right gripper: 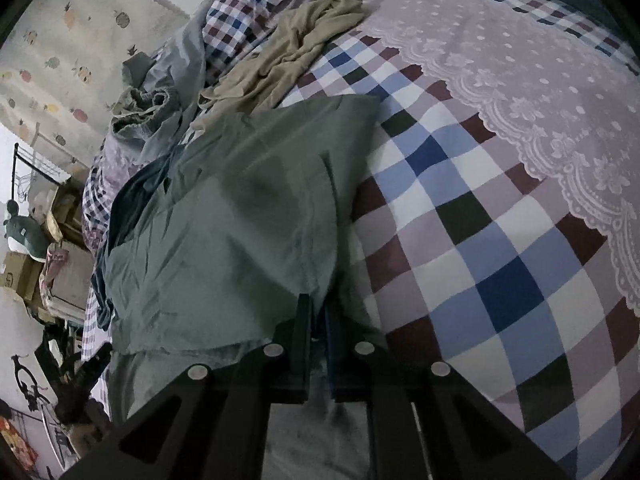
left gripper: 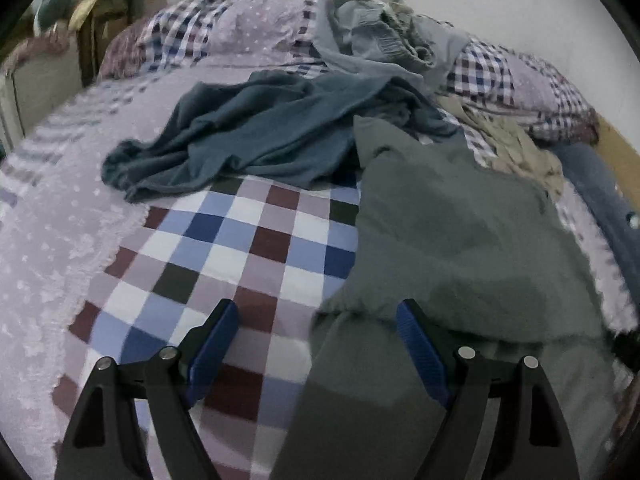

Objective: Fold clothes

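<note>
A grey-green garment (left gripper: 452, 240) lies on the checked bedspread (left gripper: 240, 240), partly folded over itself. My left gripper (left gripper: 318, 312) stands open above its near left edge, with the cloth's edge between the blue pads. In the right wrist view the same grey-green garment (right gripper: 240, 220) stretches away from my right gripper (right gripper: 318, 312), which is shut on its near edge, lifting a ridge of cloth. A dark teal garment (left gripper: 256, 128) lies crumpled behind. A beige garment (right gripper: 292, 48) and a grey bundle (left gripper: 380, 36) lie further back.
Checked pillows (left gripper: 224, 28) line the head of the bed. A lace-trimmed lilac cover (right gripper: 540, 80) spreads to the right. Boxes and a plush toy (right gripper: 24, 232) stand beside the bed. The left gripper's tips (right gripper: 92, 364) show at the lower left of the right wrist view.
</note>
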{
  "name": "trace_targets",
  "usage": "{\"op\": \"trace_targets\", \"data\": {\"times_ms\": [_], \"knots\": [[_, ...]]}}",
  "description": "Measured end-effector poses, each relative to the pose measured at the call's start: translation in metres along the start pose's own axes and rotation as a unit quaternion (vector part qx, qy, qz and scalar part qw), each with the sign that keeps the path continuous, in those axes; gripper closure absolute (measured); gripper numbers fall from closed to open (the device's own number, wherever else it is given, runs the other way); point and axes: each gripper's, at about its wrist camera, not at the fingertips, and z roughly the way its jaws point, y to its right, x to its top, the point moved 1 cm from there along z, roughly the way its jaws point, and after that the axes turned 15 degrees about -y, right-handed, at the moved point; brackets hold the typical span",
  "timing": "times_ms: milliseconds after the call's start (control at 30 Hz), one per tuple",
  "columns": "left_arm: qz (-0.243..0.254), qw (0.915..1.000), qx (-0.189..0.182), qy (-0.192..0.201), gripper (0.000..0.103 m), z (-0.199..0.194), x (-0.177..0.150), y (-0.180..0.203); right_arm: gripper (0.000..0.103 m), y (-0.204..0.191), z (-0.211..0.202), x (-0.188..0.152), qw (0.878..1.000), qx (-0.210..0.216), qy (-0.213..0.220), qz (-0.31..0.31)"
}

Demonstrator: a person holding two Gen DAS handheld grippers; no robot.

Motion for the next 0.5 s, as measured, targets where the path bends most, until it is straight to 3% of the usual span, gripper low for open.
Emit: {"op": "trace_targets", "data": {"times_ms": [67, 133, 167, 200, 300, 433, 500], "knots": [[-0.031, 0.9988, -0.038, 0.002, 0.025, 0.0, 0.005, -0.008, 0.097, -0.003, 0.001, 0.0, 1.0, -0.005, -0.001, -0.009], [-0.058, 0.9949, -0.081, -0.01, 0.051, 0.004, 0.009, -0.015, 0.097, -0.006, 0.0, 0.0, 1.0, -0.009, -0.001, -0.017], [-0.068, 0.9935, -0.089, -0.021, 0.072, 0.009, 0.01, -0.017, 0.097, -0.007, 0.0, 0.0, 1.0, -0.01, -0.001, -0.021], [-0.074, 0.9921, -0.099, -0.024, 0.084, 0.011, 0.01, -0.018, 0.097, -0.008, -0.001, 0.0, 1.0, -0.01, -0.001, -0.022], [-0.091, 0.9872, -0.128, -0.028, 0.099, 0.016, 0.01, -0.022, 0.097, -0.012, -0.008, 0.001, 1.0, -0.005, 0.002, -0.028], [-0.132, 0.9805, -0.146, -0.001, 0.103, 0.007, 0.008, -0.035, 0.097, -0.016, -0.022, 0.002, 0.999, -0.001, 0.013, -0.041], [-0.158, 0.9794, -0.126, 0.005, 0.103, 0.007, 0.007, -0.046, 0.096, -0.014, -0.017, 0.004, 0.999, -0.018, -0.003, -0.043]]}}
